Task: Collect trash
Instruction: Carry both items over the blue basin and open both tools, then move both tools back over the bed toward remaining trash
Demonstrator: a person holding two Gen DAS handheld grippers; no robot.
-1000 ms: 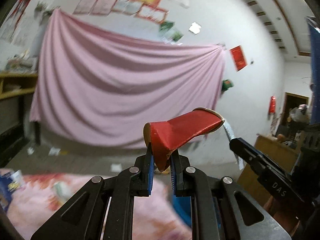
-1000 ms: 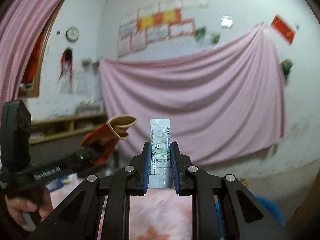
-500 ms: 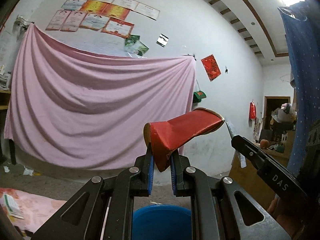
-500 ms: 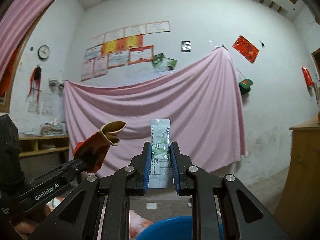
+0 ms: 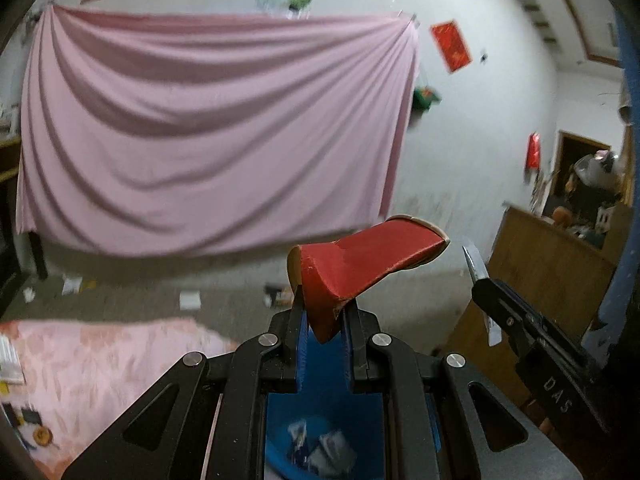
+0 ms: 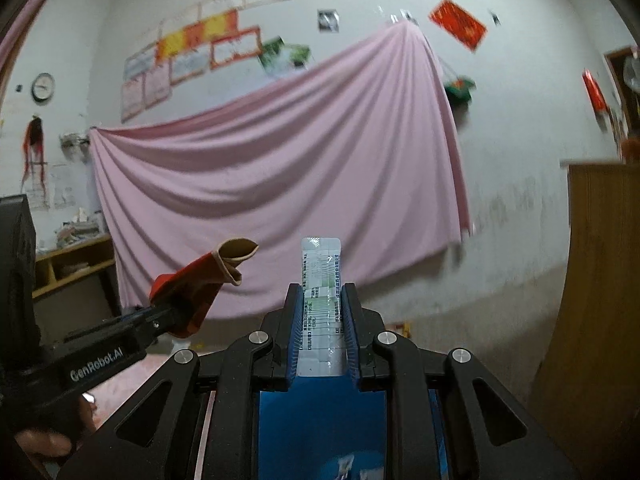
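My left gripper (image 5: 323,312) is shut on a crushed red carton (image 5: 360,266), which sticks up and to the right of its jaws. In the right wrist view the same red carton (image 6: 200,280) shows at the left on the left gripper (image 6: 176,316). My right gripper (image 6: 322,316) is shut on a white sachet (image 6: 321,300) with green print, standing upright between the pads. That sachet (image 5: 474,264) and the right gripper (image 5: 486,292) appear at the right of the left wrist view. A blue bin (image 5: 320,420) with wrappers inside sits below both grippers, also seen as the blue bin (image 6: 320,432).
A pink cloth (image 5: 208,128) hangs on the far wall. A pink patterned cover (image 5: 100,368) with small items lies at the lower left. Paper scraps (image 5: 188,300) litter the floor. A wooden cabinet (image 6: 600,300) stands to the right. A shelf (image 6: 68,264) is at the left.
Both grippers have swung sideways and tipped downward with their loads still held. The blue bin has come in under the jaws, and its wrappers now show.
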